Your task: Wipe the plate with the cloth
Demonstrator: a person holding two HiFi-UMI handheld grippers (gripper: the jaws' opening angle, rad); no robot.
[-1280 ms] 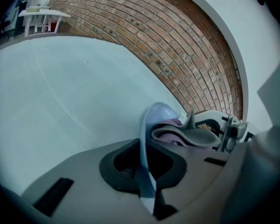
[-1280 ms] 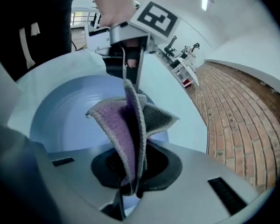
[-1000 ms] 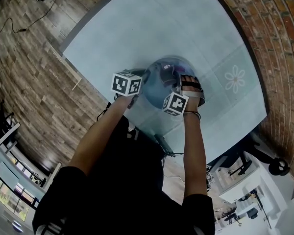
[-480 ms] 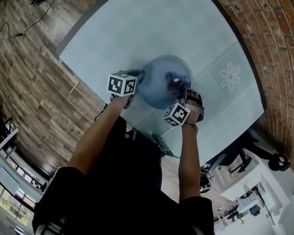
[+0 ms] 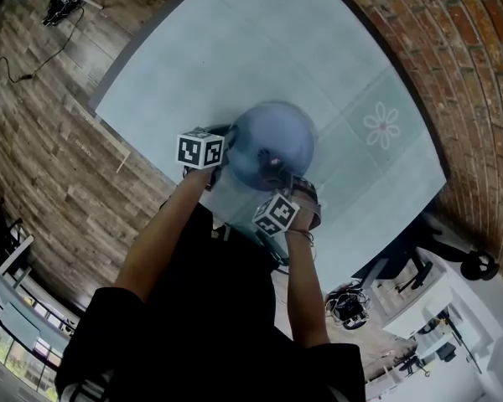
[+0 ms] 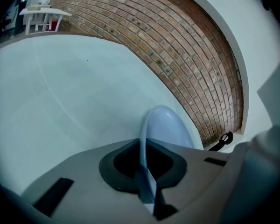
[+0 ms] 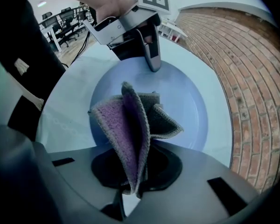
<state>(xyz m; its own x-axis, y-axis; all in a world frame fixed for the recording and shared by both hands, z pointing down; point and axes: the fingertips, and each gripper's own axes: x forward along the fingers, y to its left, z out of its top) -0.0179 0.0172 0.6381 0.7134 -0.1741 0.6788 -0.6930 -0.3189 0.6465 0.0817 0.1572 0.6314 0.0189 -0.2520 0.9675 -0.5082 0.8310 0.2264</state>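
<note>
Left tongs (image 6: 145, 174) clamped on the rim of the round pale-blue plate (image 6: 167, 129), seen edge-on over the light teal worktop (image 6: 60, 92); its underside hidden. Right tongs (image 7: 130, 183) pinch a folded purple-and-grey knitted cloth (image 7: 130, 125), free folds against the plate's face; actual contact hard to judge.

No words, numbers or brand names can be read anywhere. The only sign-like marks are black-and-white square patterns. In the head view they stand on the left cube (image 5: 200, 150), near centre, and on the right cube (image 5: 275, 214), at about 5 o'clock from it. The right gripper view shows one more at 12 o'clock. None has letters. A white flower drawing (image 5: 382, 125) marks the counter (image 5: 235, 48) at 2 o'clock.
</note>
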